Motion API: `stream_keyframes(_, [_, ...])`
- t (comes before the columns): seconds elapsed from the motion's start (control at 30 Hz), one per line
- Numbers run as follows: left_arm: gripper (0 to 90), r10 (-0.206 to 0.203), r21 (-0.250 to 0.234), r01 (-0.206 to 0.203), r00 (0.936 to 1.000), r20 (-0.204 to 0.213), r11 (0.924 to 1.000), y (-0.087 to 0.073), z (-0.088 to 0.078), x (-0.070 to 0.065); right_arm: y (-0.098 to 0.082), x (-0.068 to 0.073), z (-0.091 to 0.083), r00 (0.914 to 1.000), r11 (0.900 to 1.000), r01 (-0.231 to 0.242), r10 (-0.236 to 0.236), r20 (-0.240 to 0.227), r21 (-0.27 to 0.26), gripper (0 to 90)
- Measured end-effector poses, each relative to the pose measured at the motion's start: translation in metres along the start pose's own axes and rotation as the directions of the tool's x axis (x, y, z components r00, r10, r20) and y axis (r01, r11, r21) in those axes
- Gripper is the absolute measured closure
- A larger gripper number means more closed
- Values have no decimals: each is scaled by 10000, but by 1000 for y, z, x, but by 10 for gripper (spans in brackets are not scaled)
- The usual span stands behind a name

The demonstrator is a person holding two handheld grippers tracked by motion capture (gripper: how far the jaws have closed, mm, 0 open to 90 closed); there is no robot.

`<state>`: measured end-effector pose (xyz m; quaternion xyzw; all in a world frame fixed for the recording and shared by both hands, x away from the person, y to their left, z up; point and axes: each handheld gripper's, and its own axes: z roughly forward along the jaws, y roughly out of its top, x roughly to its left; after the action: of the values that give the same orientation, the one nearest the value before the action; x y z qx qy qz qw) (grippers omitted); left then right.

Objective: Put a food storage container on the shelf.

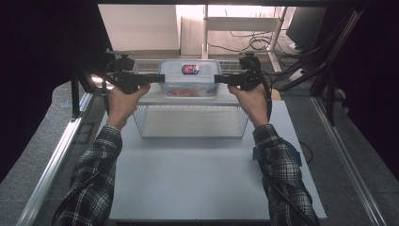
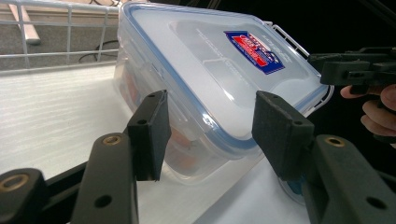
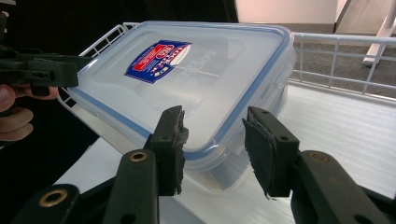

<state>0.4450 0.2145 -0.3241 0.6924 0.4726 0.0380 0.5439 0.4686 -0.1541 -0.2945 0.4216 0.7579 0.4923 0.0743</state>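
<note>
A clear plastic container (image 1: 189,77) with a blue-sealed lid and a red-and-blue label rests on the white top of a wire basket (image 1: 141,123); something orange shows inside it. My left gripper (image 1: 160,78) points in at its left end and my right gripper (image 1: 219,78) at its right end. In the left gripper view the container (image 2: 210,70) has its near corner between my jaws (image 2: 210,119), which stand apart. In the right gripper view the container (image 3: 196,70) likewise lies between the jaws (image 3: 212,128), with a small gap at the right pad (image 3: 261,144).
The basket stands at the far middle of a grey table (image 1: 197,174). Its wire rim (image 2: 70,28) rises behind the container. Dark frame posts (image 1: 75,94) flank the table, and cables (image 1: 256,42) lie on the floor beyond it.
</note>
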Motion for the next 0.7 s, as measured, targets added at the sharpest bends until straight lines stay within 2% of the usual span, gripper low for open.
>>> stream_keyframes(0.07, [452, 98, -36, -98, 9999, -135, 9999, 0, 0, -2, -1, 1, 0, 10000, 10000, 45, -45, 41, -41, 562])
stream_keyframes(0.17, [397, 459, -272, -461, 9989, -58, 9986, -1, -3, -6, -3, 2, -2, 9999, 9996, 134, -135, -23, -236, 472])
stream_keyframes(0.33, [293, 1035, -460, -1043, 9944, -188, 9935, -7, -12, -15, -12, 10, -14, 9969, 9954, 721, -739, -260, -630, 359])
stream_keyframes(0.37, [274, 1035, -460, -1043, 9944, -188, 9935, -7, -12, -15, -12, 10, -14, 9969, 9954, 721, -739, -260, -630, 359])
stream_keyframes(0.4, [274, 1208, -437, -1217, 9924, -226, 9916, -10, -14, -18, -13, 11, -16, 9962, 9943, 819, -837, -239, -678, 333])
stream_keyframes(0.43, [237, 1411, -390, -1417, 9898, -186, 9891, -14, -15, -22, -19, 15, -20, 9938, 9915, 1072, -1090, -200, -737, 266])
stream_keyframes(0.5, [201, 1538, -366, -1543, 9880, -165, 9873, -18, -17, -25, -21, 16, -21, 9930, 9908, 1149, -1167, -210, -721, 244])
stream_keyframes(0.53, [188, 1772, -364, -1777, 9840, -157, 9834, -25, -19, -30, -29, 19, -23, 9907, 9884, 1337, -1352, -155, -716, 192])
stream_keyframes(0.57, [173, 1772, -364, -1777, 9840, -157, 9834, -25, -19, -30, -29, 19, -23, 9907, 9884, 1337, -1352, -155, -716, 192])
stream_keyframes(0.6, [145, 1909, -400, -1912, 9815, -102, 9807, -33, -21, -33, -37, 20, -25, 9883, 9859, 1498, -1514, -172, -740, 149])
stream_keyframes(0.7, [121, 2200, -368, -2202, 9754, -92, 9748, -45, -23, -38, -47, 22, -27, 9847, 9827, 1722, -1736, -150, -679, 124])
